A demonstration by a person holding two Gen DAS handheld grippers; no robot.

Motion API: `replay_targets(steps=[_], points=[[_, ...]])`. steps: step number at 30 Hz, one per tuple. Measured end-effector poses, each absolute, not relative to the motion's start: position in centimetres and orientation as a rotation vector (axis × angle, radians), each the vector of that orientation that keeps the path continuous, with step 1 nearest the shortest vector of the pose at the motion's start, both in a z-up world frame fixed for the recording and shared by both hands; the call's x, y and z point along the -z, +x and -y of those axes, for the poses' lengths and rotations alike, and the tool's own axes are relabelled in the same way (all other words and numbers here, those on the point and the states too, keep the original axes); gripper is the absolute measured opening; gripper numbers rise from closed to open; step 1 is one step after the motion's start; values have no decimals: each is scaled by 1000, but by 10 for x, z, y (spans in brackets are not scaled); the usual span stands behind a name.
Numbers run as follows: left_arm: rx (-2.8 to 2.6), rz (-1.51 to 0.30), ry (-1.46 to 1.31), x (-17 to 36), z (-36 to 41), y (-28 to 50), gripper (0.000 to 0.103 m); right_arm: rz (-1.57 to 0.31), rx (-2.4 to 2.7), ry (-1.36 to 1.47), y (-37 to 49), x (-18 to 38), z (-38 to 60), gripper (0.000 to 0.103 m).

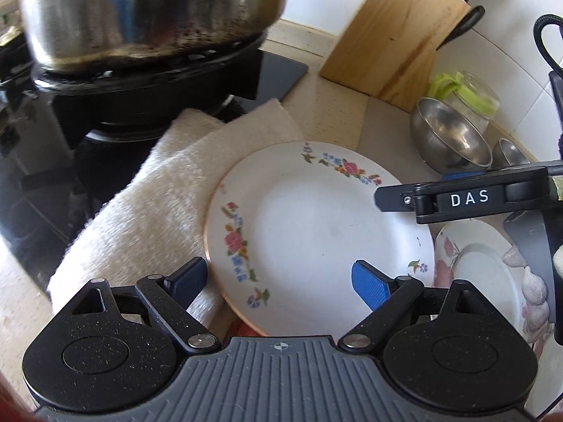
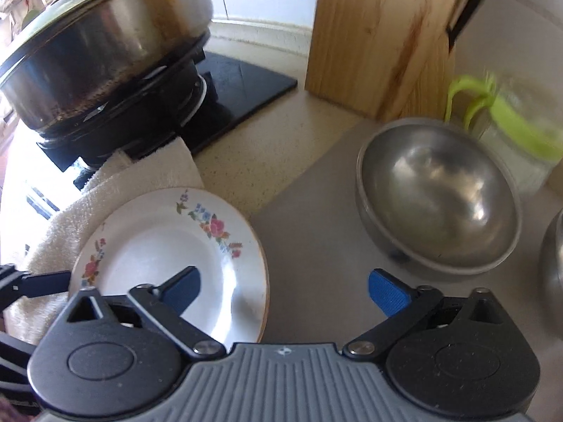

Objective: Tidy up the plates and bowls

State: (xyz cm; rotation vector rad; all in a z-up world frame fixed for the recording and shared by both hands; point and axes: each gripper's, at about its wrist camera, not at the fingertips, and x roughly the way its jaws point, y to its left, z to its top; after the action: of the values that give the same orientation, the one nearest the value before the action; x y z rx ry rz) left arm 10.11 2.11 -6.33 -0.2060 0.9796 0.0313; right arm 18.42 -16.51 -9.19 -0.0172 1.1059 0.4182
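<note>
Mostly, beige speckled counter [image 2: 246,147] meets white-tiled wall [image 1: 520,81].

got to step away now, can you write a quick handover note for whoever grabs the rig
Left gripper: open, empty, over the near rim of the flowered plate.
Right gripper: open, empty, between that plate and the steel bowl.
The plate rests partly on the towel. A second patterned plate lies to its right, and a smaller steel bowl sits by the big one.
Done: nothing stacked.
Left: gather plates, nest bowls.
</note>
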Motion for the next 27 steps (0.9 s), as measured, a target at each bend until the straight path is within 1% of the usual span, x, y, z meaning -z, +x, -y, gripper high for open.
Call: replay_targets(steps=[1, 4, 6, 7, 8, 9, 11, 12, 13, 16, 19, 20, 23, 26, 27], points=[[-25, -981, -201, 64, -21, 103, 94, -1123, -434, 17, 185, 94, 167, 96], [-6, -979, -199, 68, -23, 110, 97, -1118, -490, 51, 184, 94, 165, 91], [13, -970, -206, 69, -25, 111, 98, -1118, -532, 57, 182, 93, 160, 82], [23, -962, -210, 69, -27, 112, 97, -1114, -555, 53, 182, 93, 155, 81], [26, -957, -218, 69, -28, 113, 95, -1109, -565, 42, 180, 93, 151, 77], [28, -952, -228, 67, -30, 113, 92, -1105, -563, 22, 179, 92, 146, 77], [51, -950, -260, 66, -35, 110, 91, -1110, -560, 2, 177, 91, 145, 76], [58, -947, -275, 66, -38, 109, 89, -1117, -570, 22, 176, 90, 150, 73], [66, -943, -291, 67, -42, 107, 88, -1126, -574, 56, 177, 89, 155, 73], [85, -936, -321, 68, -46, 108, 90, -1128, -537, 61, 183, 92, 162, 73], [86, -945, -297, 67, -41, 112, 93, -1147, -576, 137, 185, 93, 168, 72], [84, -949, -280, 67, -39, 111, 93, -1157, -598, 160, 184, 93, 169, 68], [90, -937, -218, 70, -32, 108, 94, -1140, -618, 138, 179, 93, 173, 61], [79, -931, -200, 73, -29, 111, 96, -1151, -579, 157, 181, 92, 178, 46], [68, -931, -201, 72, -29, 112, 95, -1153, -571, 164, 180, 91, 180, 46]])
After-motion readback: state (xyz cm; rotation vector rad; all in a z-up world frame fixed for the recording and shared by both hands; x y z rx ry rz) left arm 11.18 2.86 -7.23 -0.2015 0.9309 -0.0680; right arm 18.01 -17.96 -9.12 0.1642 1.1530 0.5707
